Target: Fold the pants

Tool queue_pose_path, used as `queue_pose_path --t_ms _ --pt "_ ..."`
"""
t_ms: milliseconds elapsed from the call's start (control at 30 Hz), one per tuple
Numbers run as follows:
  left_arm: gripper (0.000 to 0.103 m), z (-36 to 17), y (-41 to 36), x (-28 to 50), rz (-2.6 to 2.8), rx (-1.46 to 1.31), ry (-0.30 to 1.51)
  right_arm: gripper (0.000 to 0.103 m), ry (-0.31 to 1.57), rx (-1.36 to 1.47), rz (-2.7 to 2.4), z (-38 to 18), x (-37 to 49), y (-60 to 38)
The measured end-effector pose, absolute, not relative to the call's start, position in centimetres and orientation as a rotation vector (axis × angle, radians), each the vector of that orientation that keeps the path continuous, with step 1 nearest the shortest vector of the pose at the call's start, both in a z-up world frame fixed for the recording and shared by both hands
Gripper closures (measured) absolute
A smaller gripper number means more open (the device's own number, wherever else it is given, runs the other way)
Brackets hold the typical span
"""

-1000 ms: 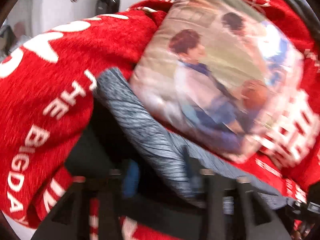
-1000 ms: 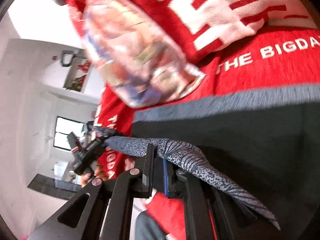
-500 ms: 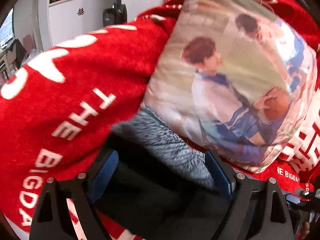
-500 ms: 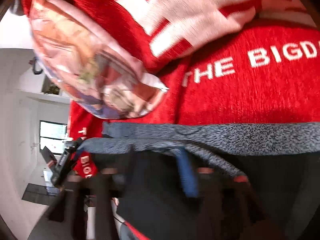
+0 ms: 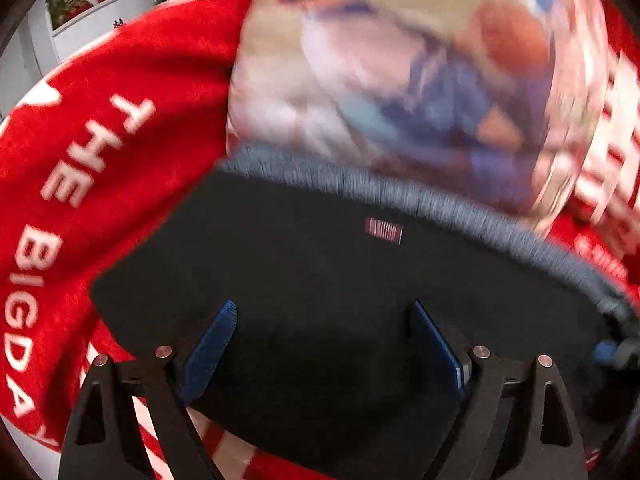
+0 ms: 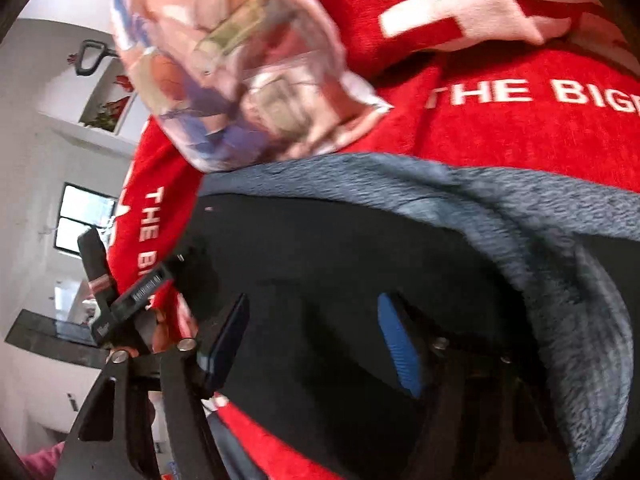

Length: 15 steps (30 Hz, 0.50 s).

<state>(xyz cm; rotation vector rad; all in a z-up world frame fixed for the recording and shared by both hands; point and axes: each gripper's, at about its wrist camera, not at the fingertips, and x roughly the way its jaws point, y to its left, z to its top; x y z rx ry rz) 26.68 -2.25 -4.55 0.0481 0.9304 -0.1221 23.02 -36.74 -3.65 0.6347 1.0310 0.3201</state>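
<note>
In the left wrist view much is smeared by motion: the printed cushion [image 5: 404, 76] at the top is a blur of colours and its picture cannot be read. One pair of pants [image 5: 320, 280] lies flat on the red blanket [image 5: 120, 120], black with a grey heathered waistband along the far edge, just under the cushion, and one small striped label near the band. The near edge of the pants is hidden behind the left gripper [image 5: 322, 336]. Its two blue pads stand wide apart over the black cloth, pressing nothing. The blanket's white lettering is cut off at the frame's edge. A white shelf with red items shows at top left, too small to make out.

In the right wrist view the same pants [image 6: 340, 264] fill the middle, the grey band curling round to the right. The right gripper [image 6: 316, 344] has its jaws parted, having just narrowed a little, with only flat cloth beneath. The left gripper [image 6: 120, 304] shows at the left edge, partly hidden. The cushion [image 6: 240, 64] overhangs the band.
</note>
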Motion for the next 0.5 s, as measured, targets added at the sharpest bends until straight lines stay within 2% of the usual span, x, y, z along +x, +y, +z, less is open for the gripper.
queue_pose_path --t_ms 200,500 --pt "0.014 -3.2 -3.2 24.1 -0.128 0.144 0.919 0.037 0.922 0.698 0.373 0.0 18.6 -39.8" --pt "0.014 -1.5 -10.4 13.8 -0.462 0.191 0.923 0.034 0.849 0.445 0.13 3.3 4.2 -40.4"
